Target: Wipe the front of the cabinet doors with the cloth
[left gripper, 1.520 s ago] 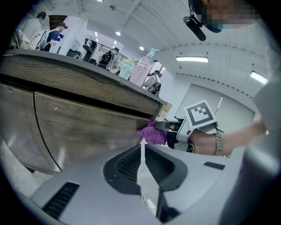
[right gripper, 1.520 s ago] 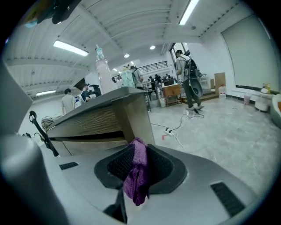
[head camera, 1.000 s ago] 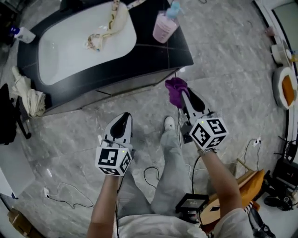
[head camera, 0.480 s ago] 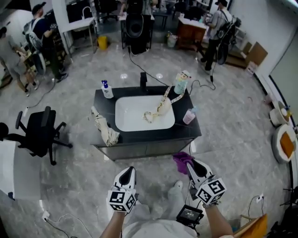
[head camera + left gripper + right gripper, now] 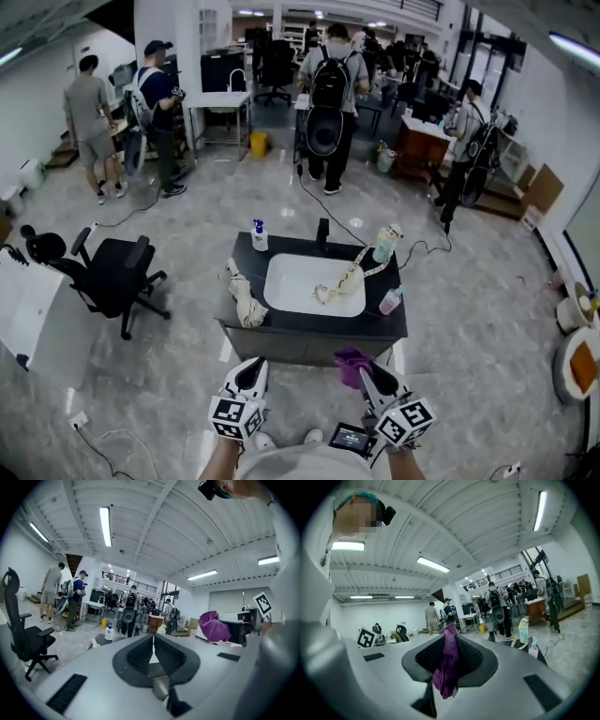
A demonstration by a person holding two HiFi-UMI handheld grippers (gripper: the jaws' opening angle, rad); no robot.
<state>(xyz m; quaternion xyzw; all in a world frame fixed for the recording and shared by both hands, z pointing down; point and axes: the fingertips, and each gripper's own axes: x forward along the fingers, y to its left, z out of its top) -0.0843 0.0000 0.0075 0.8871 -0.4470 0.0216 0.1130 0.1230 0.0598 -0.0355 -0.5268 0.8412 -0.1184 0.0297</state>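
A dark vanity cabinet (image 5: 298, 348) with a white sink basin (image 5: 316, 283) stands in front of me, its doors facing me. My right gripper (image 5: 362, 371) is shut on a purple cloth (image 5: 349, 363), which it holds just short of the cabinet's right front. In the right gripper view the cloth (image 5: 447, 663) hangs bunched between the jaws of the right gripper (image 5: 450, 633). My left gripper (image 5: 252, 369) is level with it near the cabinet's left front. In its own view the left gripper (image 5: 153, 638) is shut and empty, with the cloth (image 5: 213, 626) off to its right.
On the counter are a soap bottle (image 5: 259, 234), a green bottle (image 5: 384, 244) and a pink bottle (image 5: 391, 301). A pale rag (image 5: 244, 299) hangs over the left corner. An office chair (image 5: 113, 273) stands to the left, and several people stand behind.
The head view has swung up from the floor to the whole room. The cabinet now looks farther off and both grippers sit low in the frame. The right gripper still holds the cloth.
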